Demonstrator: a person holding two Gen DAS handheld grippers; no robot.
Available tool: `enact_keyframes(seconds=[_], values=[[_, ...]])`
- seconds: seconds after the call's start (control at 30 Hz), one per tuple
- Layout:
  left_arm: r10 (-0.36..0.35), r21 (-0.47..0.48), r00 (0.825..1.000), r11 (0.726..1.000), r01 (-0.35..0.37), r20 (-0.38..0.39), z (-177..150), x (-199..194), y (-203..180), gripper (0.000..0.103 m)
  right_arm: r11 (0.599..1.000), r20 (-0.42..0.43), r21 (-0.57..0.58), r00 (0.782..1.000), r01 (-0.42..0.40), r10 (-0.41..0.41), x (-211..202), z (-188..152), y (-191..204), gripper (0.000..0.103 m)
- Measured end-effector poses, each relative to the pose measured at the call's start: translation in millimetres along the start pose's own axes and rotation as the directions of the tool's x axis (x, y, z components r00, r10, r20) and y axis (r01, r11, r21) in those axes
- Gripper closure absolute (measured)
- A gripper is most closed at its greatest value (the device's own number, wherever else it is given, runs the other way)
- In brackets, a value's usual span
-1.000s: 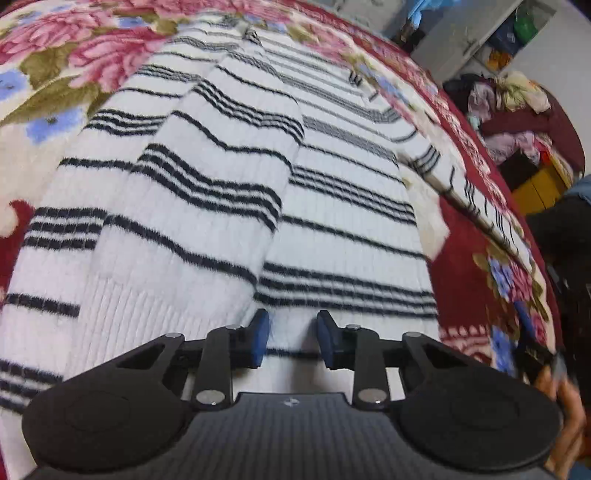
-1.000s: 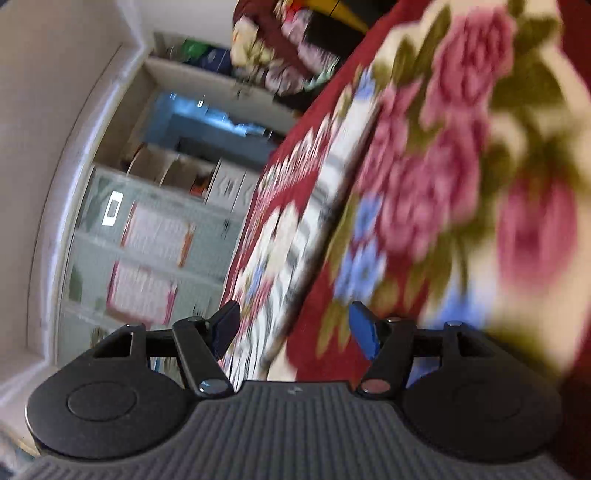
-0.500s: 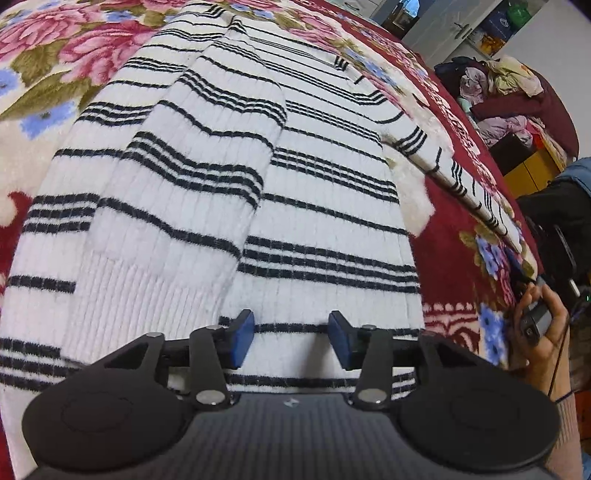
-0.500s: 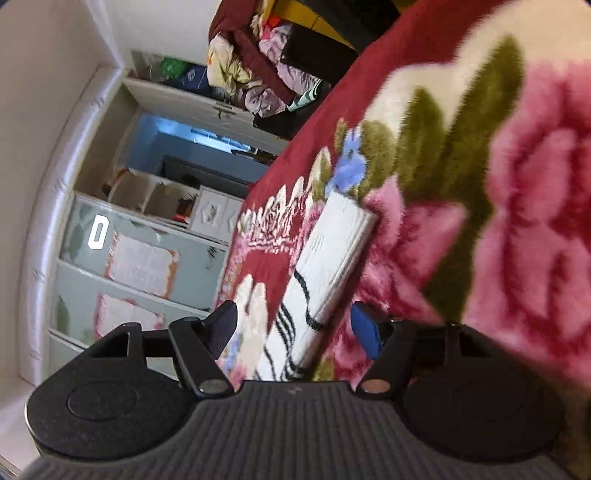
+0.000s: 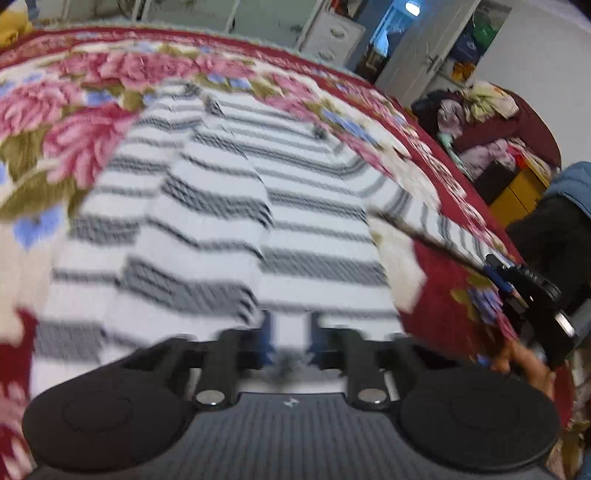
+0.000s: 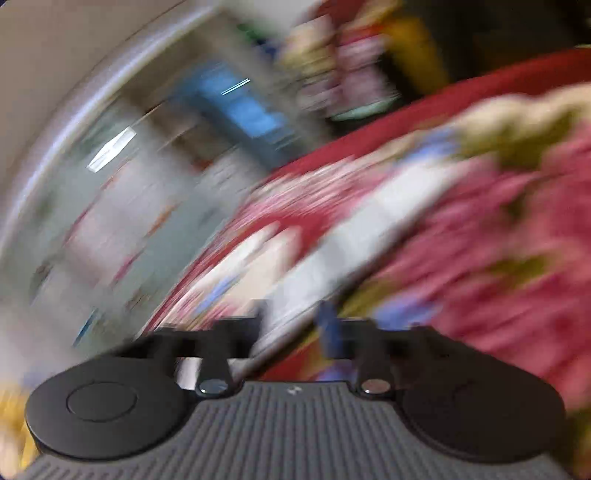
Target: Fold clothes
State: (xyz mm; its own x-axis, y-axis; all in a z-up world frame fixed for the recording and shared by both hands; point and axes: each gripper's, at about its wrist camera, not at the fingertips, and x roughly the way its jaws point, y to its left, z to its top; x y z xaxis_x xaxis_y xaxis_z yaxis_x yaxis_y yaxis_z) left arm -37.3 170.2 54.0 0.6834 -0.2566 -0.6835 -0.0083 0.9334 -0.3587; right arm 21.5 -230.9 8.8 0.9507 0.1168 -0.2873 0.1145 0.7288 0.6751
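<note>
I see a bed under a thick floral blanket, red with pink roses, filling most of my left view. Spread flat on it lies the white sweater with black stripes, its hem nearest me and its collar at the far end; one sleeve is folded over the body on the left side, and the other sleeve runs out along the blanket's right edge. Beyond the bed stand pale cupboards, and a heap of clothes sits on a dark red chair to the right.

My left gripper is clamped on the sweater's hem, white knit pinched between its blue pads. My right gripper is closing, with the white sleeve between its jaws; that view is too smeared for me to tell whether the pads already press on it. It also shows at the right edge of my left view, at the sleeve's end.
</note>
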Motion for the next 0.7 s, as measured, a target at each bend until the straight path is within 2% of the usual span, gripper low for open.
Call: enact_keyframes(seconds=[0.07, 0.13, 0.23, 0.33, 0.4, 0.5, 0.63, 0.67, 0.7], values=[[0.006, -0.021, 0.999, 1.000, -0.005, 0.036, -1, 15, 18, 0.097, 0.987, -0.088, -0.112, 0.990, -0.117, 0.108, 20, -12, 35, 0.094], [-0.016, -0.020, 0.996, 1.000, 0.018, 0.085, -14, 23, 32, 0.094, 0.954, -0.163, -0.212, 0.970, -0.212, 0.179, 48, -18, 71, 0.095], [-0.065, -0.003, 0.984, 0.998, 0.066, 0.163, -33, 30, 46, 0.094, 0.899, -0.249, -0.331, 0.946, -0.285, 0.208, 101, -26, 124, 0.095], [-0.085, -0.014, 0.982, 0.996, 0.088, 0.171, -32, 32, 48, 0.094, 0.843, -0.313, -0.420, 0.925, -0.336, 0.213, 154, -39, 171, 0.096], [-0.119, -0.041, 0.978, 0.991, 0.128, 0.172, -31, 34, 55, 0.094, 0.814, -0.347, -0.468, 0.919, -0.345, 0.190, 192, -51, 198, 0.102], [-0.180, -0.102, 0.967, 0.974, 0.200, 0.181, -32, 37, 69, 0.094, 0.782, -0.338, -0.544, 0.933, -0.303, 0.126, 233, -65, 224, 0.103], [-0.211, -0.128, 0.959, 0.963, 0.237, 0.191, -32, 39, 73, 0.095, 0.737, -0.311, -0.618, 0.946, -0.274, 0.091, 267, -81, 247, 0.103], [-0.212, -0.127, 0.958, 0.963, 0.238, 0.193, -32, 39, 73, 0.095, 0.730, -0.326, -0.633, 0.944, -0.258, 0.051, 281, -88, 246, 0.103], [-0.213, -0.128, 0.957, 0.962, 0.240, 0.194, -33, 39, 73, 0.095, 0.725, -0.377, -0.644, 0.926, -0.245, -0.023, 302, -100, 241, 0.103]])
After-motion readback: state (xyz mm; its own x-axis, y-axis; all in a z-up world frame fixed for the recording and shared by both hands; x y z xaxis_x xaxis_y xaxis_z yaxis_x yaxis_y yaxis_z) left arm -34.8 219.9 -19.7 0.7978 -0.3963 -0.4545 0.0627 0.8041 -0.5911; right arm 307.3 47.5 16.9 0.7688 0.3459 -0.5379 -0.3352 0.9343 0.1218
